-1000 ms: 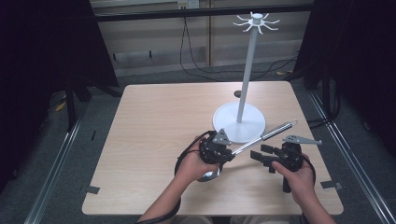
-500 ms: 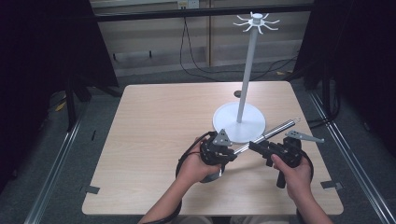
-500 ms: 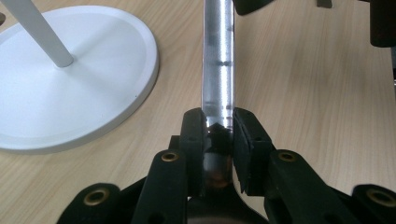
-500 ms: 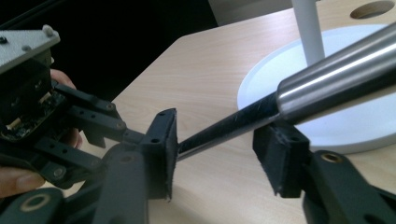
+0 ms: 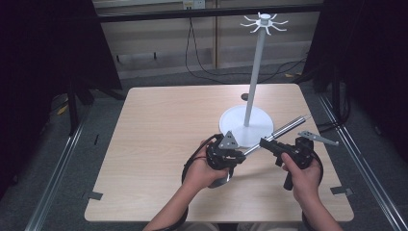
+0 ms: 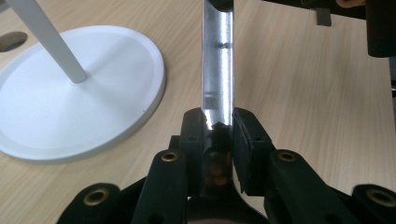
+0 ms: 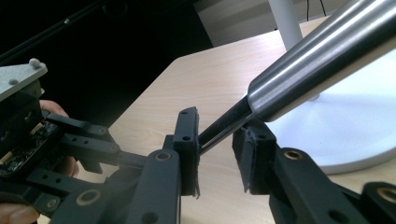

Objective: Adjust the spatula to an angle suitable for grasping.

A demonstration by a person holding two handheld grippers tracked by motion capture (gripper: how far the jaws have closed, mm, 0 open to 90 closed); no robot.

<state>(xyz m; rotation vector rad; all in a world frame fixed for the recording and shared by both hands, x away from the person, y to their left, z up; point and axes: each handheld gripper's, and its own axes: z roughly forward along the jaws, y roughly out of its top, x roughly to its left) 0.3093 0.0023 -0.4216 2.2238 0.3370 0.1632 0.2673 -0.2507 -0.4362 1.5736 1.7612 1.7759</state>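
High view: over the desk (image 5: 159,144), the left tool (image 5: 235,155) and right tool (image 5: 269,144) meet on a steel ladle (image 5: 288,127) near the white stand (image 5: 245,127). Left gripper view: pads clamped on the flat handle (image 6: 217,70). Right gripper view: jaws have just been closing around the thin neck (image 7: 224,126), seemingly not pinching yet. Handover under way; next, right tightens before left lets go.
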